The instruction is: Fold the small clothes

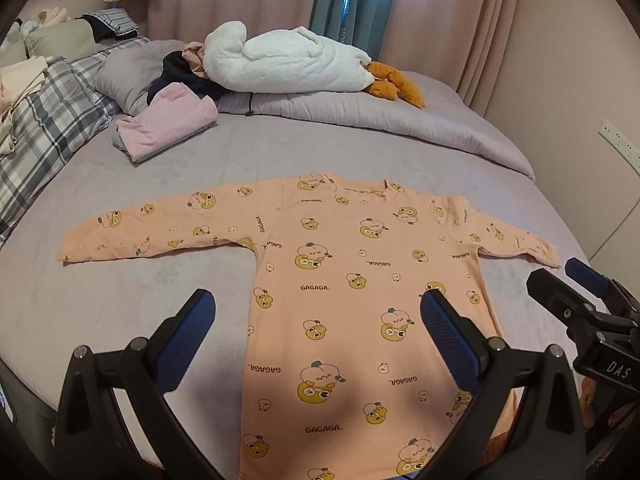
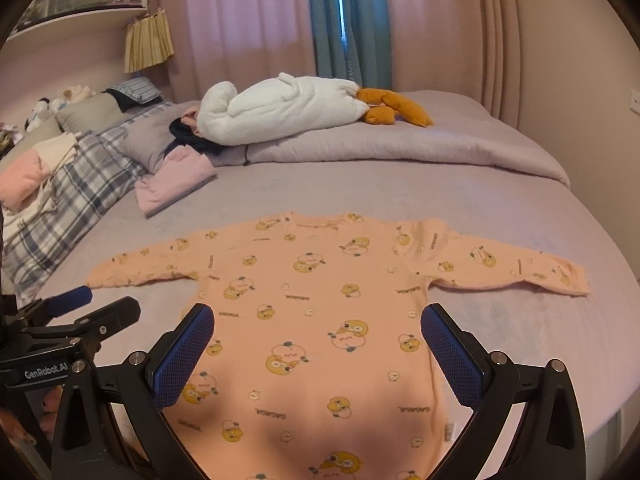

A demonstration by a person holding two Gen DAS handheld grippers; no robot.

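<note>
A small peach long-sleeved shirt [image 1: 344, 280] with yellow cartoon prints and "GAGAGA" lettering lies flat on the lilac bed, both sleeves spread out sideways, neckline away from me. In the right wrist view the same shirt [image 2: 316, 320] fills the foreground. My left gripper [image 1: 316, 316] hovers open above the shirt's lower left part, nothing between its blue pads. My right gripper [image 2: 316, 328] is open too, over the lower body of the shirt. The right gripper [image 1: 580, 284] also shows at the right edge of the left wrist view, and the left gripper [image 2: 88, 304] shows at the left of the right wrist view.
A folded pink garment [image 1: 168, 124] lies on the bed [image 1: 120, 300] beyond the left sleeve. A white plush toy [image 1: 288, 60] with orange feet rests on a rolled grey duvet [image 1: 380, 116] at the back. Plaid pillows [image 1: 48, 120] and piled clothes sit left. Curtains and a wall stand behind.
</note>
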